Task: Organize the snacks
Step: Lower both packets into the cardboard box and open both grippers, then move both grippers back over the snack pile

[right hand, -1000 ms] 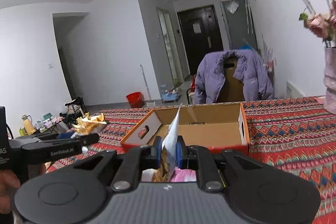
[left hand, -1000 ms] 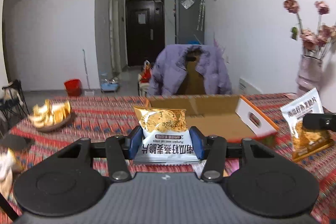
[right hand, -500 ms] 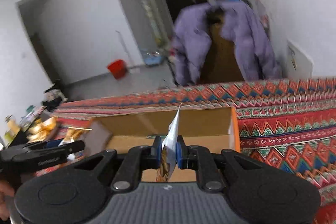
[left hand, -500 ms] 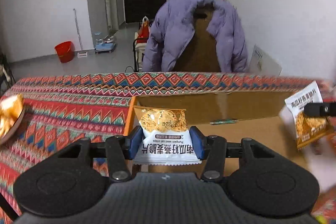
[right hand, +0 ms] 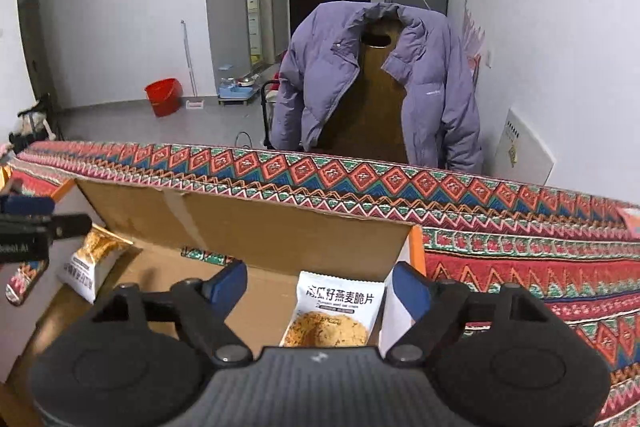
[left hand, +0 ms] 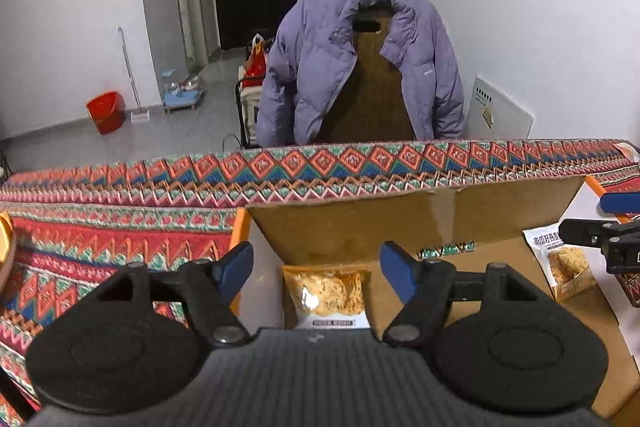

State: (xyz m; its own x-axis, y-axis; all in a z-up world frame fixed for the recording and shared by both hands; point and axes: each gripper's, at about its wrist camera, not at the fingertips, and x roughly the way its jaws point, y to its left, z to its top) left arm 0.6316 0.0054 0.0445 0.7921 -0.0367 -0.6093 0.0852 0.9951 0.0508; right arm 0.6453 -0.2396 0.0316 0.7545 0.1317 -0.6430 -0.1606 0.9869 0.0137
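An open cardboard box [left hand: 352,223] with orange edges sits on the patterned tablecloth; it also shows in the right wrist view [right hand: 280,231]. My left gripper [left hand: 317,267] is open over the box's left end. A white and gold snack packet [left hand: 328,297] lies on the box floor below it. My right gripper [right hand: 318,287] is open over the box's right end, with a second packet [right hand: 336,315] below it. Each view shows the other gripper and its packet at the side: the right packet [left hand: 564,267] and the left packet [right hand: 94,263].
The patterned tablecloth [left hand: 120,235] covers the table around the box. A chair with a purple jacket [left hand: 360,67] stands behind the table's far edge. A white board [left hand: 500,111] leans on the right wall. A red bucket [left hand: 105,111] is on the floor.
Both grippers moved forward over the box and opened. Each let go of its snack packet, and both packets now lie inside the box.
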